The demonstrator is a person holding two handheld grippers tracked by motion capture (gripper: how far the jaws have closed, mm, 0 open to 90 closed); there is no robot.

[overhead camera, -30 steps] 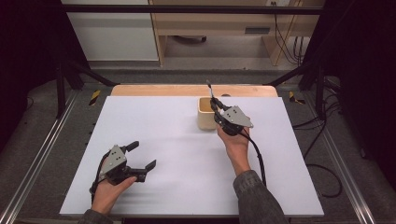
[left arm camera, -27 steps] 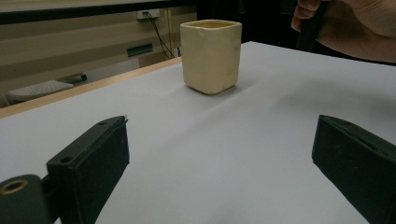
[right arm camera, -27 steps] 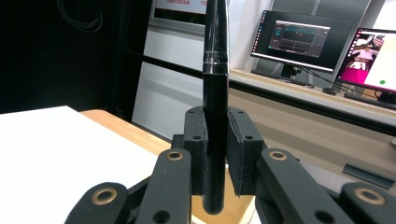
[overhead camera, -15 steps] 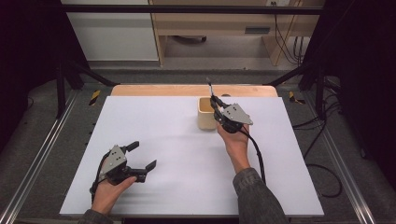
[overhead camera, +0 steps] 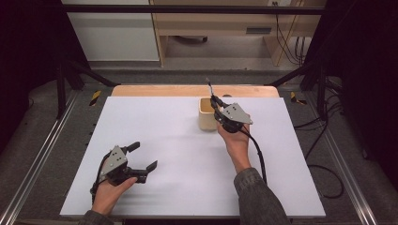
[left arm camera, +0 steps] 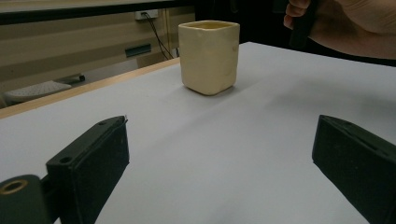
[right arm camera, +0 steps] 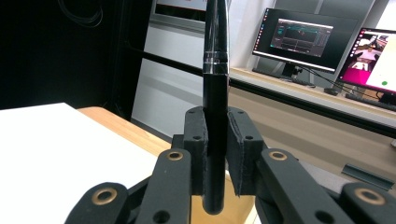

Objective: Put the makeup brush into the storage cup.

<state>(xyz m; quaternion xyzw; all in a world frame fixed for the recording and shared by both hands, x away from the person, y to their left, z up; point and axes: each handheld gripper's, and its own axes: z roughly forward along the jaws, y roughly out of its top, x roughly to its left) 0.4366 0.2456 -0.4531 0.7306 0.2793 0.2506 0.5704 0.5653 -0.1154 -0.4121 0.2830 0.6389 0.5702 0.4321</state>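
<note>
A cream square cup [overhead camera: 207, 113] [left arm camera: 208, 55] stands on the white table sheet [overhead camera: 178, 154], toward the far side. My right gripper [overhead camera: 217, 104] [right arm camera: 216, 154] hovers at the cup's right edge, shut on a black pen [right arm camera: 215, 88] that stands upright between its pads; the pen's tip [overhead camera: 209, 86] sticks up beyond the cup in the high view. Part of the cup's rim [right arm camera: 243, 207] shows below the jaws. My left gripper [overhead camera: 142, 155] [left arm camera: 219, 172] rests low near the front left of the sheet, open with nothing between its jaws, facing the cup.
A wooden board edge [overhead camera: 192, 90] runs along the far side of the sheet. Metal rails [overhead camera: 42, 154] flank the table. Monitors [right arm camera: 299, 39] stand on a bench in the background. A cable [overhead camera: 258, 159] trails from the right gripper along the forearm.
</note>
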